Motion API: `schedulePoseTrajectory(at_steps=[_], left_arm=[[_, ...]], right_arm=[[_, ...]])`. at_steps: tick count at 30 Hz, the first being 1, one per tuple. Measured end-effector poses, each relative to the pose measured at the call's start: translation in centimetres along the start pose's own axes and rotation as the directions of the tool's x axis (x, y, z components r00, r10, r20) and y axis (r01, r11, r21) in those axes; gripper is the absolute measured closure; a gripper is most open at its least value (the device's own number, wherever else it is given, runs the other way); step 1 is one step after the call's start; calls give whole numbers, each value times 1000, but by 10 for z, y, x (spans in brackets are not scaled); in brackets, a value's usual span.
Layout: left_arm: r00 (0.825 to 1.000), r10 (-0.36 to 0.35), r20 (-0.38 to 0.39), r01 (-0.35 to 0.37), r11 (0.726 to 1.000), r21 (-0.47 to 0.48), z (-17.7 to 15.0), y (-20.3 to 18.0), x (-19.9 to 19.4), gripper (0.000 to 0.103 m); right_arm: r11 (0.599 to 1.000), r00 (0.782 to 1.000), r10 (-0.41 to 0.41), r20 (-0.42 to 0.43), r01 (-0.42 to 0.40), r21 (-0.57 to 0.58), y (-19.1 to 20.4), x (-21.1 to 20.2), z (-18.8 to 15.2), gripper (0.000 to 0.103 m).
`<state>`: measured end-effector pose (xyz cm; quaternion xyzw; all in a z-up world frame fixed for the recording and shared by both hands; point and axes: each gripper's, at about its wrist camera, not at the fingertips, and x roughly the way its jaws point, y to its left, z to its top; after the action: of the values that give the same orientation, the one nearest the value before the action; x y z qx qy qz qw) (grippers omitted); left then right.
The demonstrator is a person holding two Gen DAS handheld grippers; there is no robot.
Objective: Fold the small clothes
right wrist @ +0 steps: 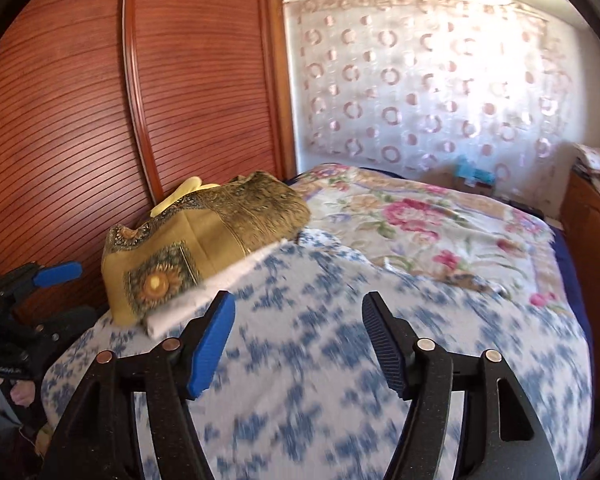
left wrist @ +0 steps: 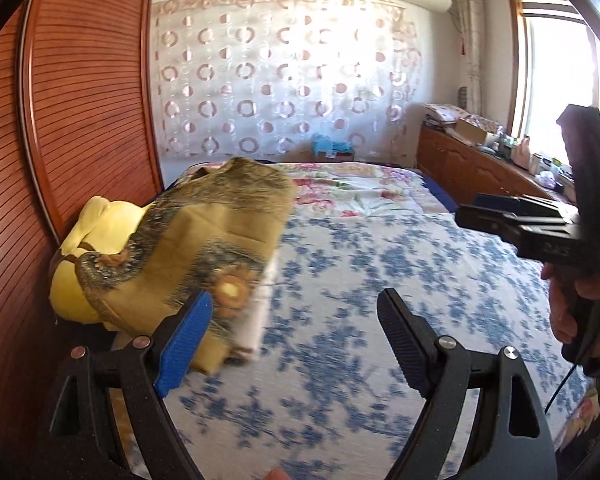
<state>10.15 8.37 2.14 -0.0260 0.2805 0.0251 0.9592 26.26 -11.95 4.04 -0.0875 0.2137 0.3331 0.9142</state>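
A pile of folded clothes lies at the bed's left edge against the wardrobe: an olive cloth with a sunflower print on top, a white piece under it, and a yellow garment behind. My left gripper hangs open over the blue-flowered sheet, its blue pad just in front of the pile, nothing between its fingers. My right gripper is open too, over the sheet to the right of the pile, holding nothing. In the left wrist view the right gripper shows at the right edge, held by a hand.
A red-brown slatted wardrobe door stands close on the left of the bed. A pink-flowered quilt covers the far half. A wooden cabinet with boxes and bottles runs along the right under the window. A patterned curtain hangs behind.
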Motion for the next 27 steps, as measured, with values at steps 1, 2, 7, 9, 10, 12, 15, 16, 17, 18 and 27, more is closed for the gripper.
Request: schedulePoseTrajectory(at_steps=[1,2,7,9,10,12,15,16,17,18,27], left_arm=[[1000,-4,3,4,1000,7,0,-6,-3,18],[1000,-8,7,8,1000,16,-1,-13,-7,18],[999,-20,25,19,998,52,-1,-42,-22,18],[999,-36,33,34,998,56,-1,-51,-29,18],[999,-40,36,38,998,55,-1,-55,-32,18],[998,-41,46,39,998,56,-2,-63,-39,18],[998,-52,45,49,997,60,-4,-73,-46,18],[997,-56,46,53,997,63,-4,-77,-49,18],[997,-61,50,57,996,66,-4,-80,-52,18],[997,-64,54,60,996,68,-3,-83,-55,18],[994,-60,89,52,995,81,2,-98,-70,18]], right_arm=[[1000,1000,-13,4,13,6,0,-9,-5,32],[999,999,-30,9,30,14,1,-21,-11,31],[992,993,-117,28,115,54,9,-73,-37,25],[988,989,-142,38,139,74,15,-91,-43,24],[986,988,-152,39,149,81,19,-98,-46,24],[981,984,-173,43,168,94,25,-114,-53,24],[975,978,-199,54,192,109,37,-137,-67,24],[973,976,-209,57,202,112,41,-142,-69,24],[971,975,-217,58,209,114,44,-147,-71,24],[969,972,-227,58,219,119,48,-152,-73,24],[943,945,-312,101,295,154,87,-195,-92,24]])
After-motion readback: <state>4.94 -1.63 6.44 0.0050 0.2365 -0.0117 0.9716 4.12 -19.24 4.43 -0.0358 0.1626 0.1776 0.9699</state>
